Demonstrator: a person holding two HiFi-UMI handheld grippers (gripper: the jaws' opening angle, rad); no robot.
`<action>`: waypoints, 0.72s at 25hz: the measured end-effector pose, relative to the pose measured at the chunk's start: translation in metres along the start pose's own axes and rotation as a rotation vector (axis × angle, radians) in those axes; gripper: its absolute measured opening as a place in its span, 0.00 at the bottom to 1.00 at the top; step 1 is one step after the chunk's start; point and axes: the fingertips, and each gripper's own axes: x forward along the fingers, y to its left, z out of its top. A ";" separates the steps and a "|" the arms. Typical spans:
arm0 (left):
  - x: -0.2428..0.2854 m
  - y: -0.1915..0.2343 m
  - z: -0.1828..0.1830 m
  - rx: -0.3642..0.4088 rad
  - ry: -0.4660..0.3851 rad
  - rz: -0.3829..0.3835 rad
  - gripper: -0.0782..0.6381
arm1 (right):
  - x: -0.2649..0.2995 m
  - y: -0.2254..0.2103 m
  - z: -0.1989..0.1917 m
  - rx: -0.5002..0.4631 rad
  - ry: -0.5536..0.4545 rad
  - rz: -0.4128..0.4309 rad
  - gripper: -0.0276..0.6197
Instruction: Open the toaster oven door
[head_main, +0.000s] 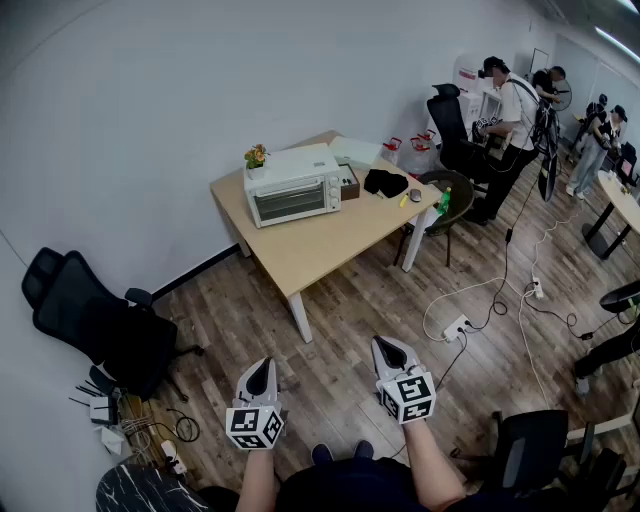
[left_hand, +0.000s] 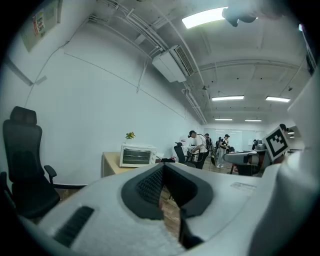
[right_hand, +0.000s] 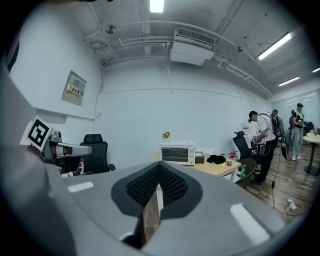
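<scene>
A white toaster oven (head_main: 293, 186) stands on the far left part of a wooden table (head_main: 330, 245), its glass door closed. It is small and distant in the left gripper view (left_hand: 136, 155) and the right gripper view (right_hand: 177, 153). Both grippers are held low over the wooden floor, well short of the table. My left gripper (head_main: 260, 370) is shut with nothing in it, its dark pads meeting (left_hand: 162, 172). My right gripper (head_main: 388, 348) is likewise shut and empty (right_hand: 158, 172). The two point toward the table.
A black office chair (head_main: 95, 325) stands by the wall at left, with cables and a router beside it. A power strip (head_main: 455, 327) and white cords lie on the floor at right. Another chair (head_main: 445, 200) sits at the table's right end. Several people (head_main: 515, 120) stand at back right.
</scene>
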 end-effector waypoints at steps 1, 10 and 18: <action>0.000 -0.001 0.000 0.001 0.000 -0.002 0.10 | -0.001 0.000 0.000 -0.002 -0.003 -0.003 0.06; -0.002 -0.005 -0.003 -0.004 -0.001 -0.001 0.10 | -0.008 -0.004 -0.001 0.042 -0.034 0.015 0.06; -0.003 -0.011 -0.004 0.008 -0.005 -0.006 0.10 | -0.012 -0.011 0.001 0.034 -0.043 -0.007 0.06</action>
